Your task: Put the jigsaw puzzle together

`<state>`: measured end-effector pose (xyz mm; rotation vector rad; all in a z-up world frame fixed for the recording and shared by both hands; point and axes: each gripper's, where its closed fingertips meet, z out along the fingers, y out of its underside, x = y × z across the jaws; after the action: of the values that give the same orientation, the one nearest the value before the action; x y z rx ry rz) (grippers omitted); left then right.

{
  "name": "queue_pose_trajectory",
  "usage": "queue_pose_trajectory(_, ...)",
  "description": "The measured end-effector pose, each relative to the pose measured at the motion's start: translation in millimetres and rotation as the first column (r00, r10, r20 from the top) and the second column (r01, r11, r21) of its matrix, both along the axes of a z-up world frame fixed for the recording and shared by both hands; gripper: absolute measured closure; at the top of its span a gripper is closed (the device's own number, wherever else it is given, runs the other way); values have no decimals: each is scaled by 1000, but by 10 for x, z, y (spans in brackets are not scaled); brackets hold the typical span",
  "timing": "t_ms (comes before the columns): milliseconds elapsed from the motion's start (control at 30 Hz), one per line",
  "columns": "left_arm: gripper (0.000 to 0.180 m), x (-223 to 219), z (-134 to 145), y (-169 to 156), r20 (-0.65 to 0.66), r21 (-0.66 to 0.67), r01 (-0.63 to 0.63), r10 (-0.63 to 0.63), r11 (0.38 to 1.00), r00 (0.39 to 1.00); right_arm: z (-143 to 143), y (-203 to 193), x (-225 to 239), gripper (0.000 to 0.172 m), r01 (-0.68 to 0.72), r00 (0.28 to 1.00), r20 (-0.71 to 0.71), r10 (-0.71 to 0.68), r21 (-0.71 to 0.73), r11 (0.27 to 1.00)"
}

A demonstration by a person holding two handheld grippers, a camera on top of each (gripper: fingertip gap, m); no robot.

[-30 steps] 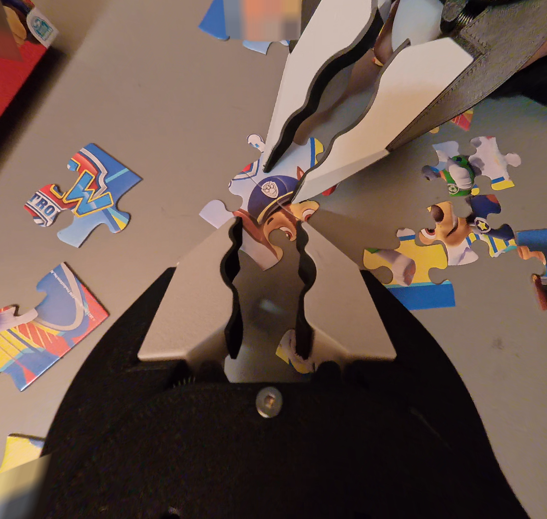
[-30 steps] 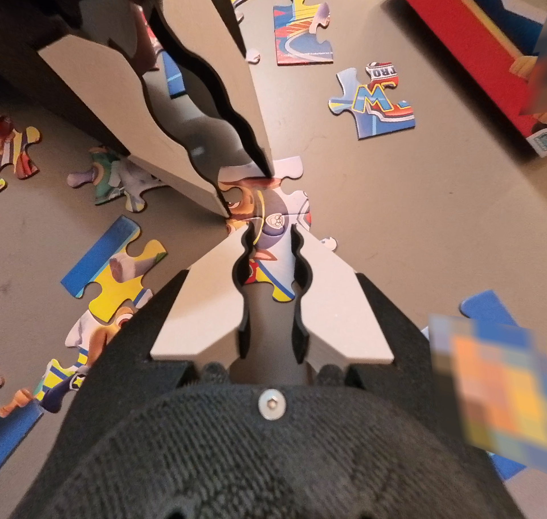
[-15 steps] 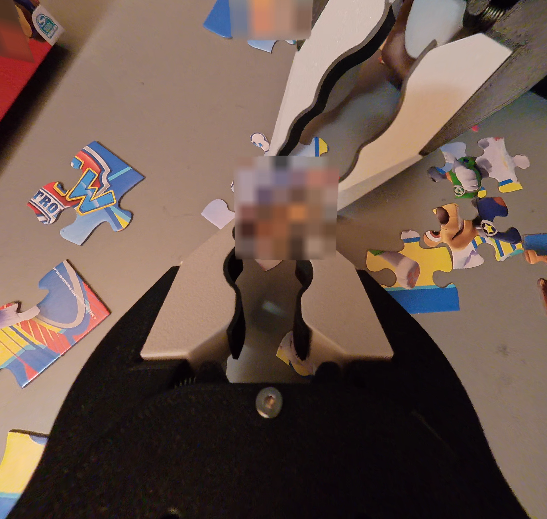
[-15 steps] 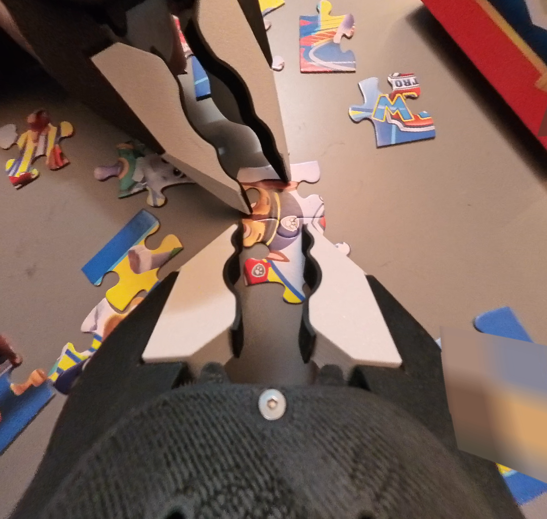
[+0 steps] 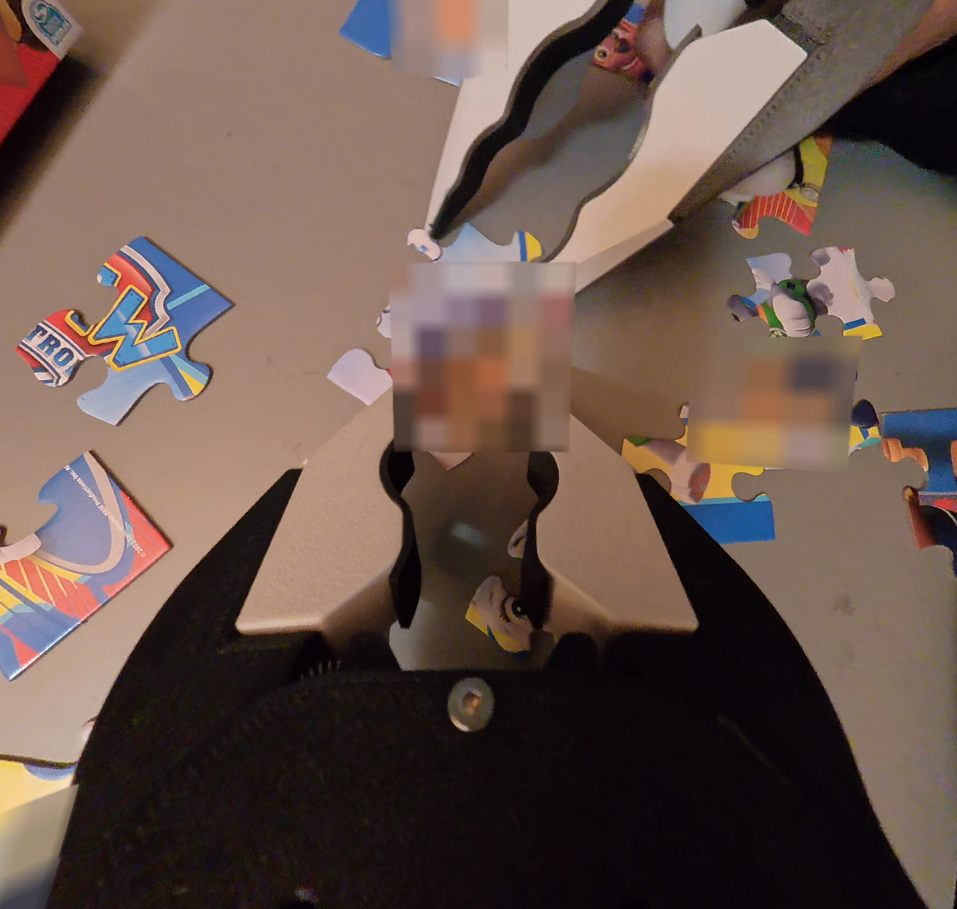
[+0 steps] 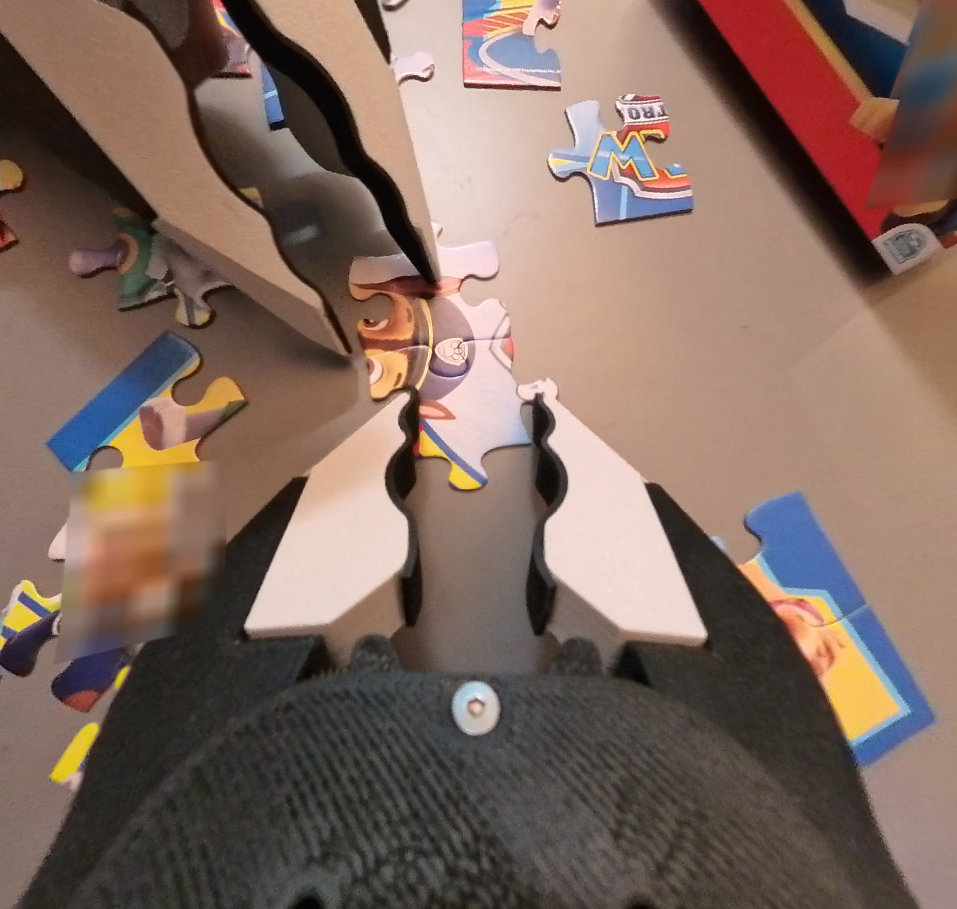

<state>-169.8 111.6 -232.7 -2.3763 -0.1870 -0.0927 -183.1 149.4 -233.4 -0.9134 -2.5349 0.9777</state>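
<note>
Joined puzzle pieces flat on tan table | both tools parted, gripping nothing | red box at edge

Left gripper: two pale grey wedge-shaped fingers with wavy black inner pads, set in a matt black housing; one silver hex-socket screw sits on the centre line. Right gripper: same build, pale fingers, scalloped black pads, black housing with ribbed printed texture, matching silver screw. Black toothed parts show at each finger base.
</note>
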Motion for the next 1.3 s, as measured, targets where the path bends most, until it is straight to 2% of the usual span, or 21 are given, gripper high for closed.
queue_pose_trajectory(267, 140, -9, 17, -32, 35, 5, 1, -1, 1000, 999, 4, 20, -158, 132, -14, 1000, -9, 14, 13, 1000)
queue_pose_trajectory(433, 140, -127, 80, -76, 4, 30, -28, 28, 999, 1000, 21, 27, -185, 132, -7, 1000, -16, 7, -8, 1000)
queue_pose_trajectory(633, 140, -277, 121, -159, -42, 34, -64, 65, 997, 997, 260, 204, -236, 131, 62, 994, -91, -66, -41, 997)
queue_pose_trajectory(733, 140, -451, 322, -216, -68, 96, -121, 127, 988, 989, 470, 356, -250, 133, 122, 979, -147, -139, -114, 986)
queue_pose_trajectory(900, 140, -672, 709, -349, -27, 256, -227, 242, 940, 970, 820, 426, -211, 140, 156, 949, -224, -221, -275, 949)
queue_pose_trajectory(1100, 141, -792, 910, -528, -78, 348, -297, 343, 889, 936, 1095, 341, -71, 148, 155, 891, -328, -314, -430, 889)
queue_pose_trajectory(1167, 141, -892, 961, -717, -146, 336, -328, 393, 883, 908, 1089, 374, -18, 150, 178, 865, -353, -356, -448, 876)
queue_pose_trajectory(1233, 142, -1052, 1109, -1025, -216, 339, -390, 474, 856, 854, 1055, 462, 43, 151, 222, 832, -382, -403, -437, 872)
queue_pose_trajectory(1300, 142, -1099, 1299, -1290, -173, 403, -446, 545, 799, 820, 1037, 526, 124, 154, 248, 803, -397, -444, -455, 855)
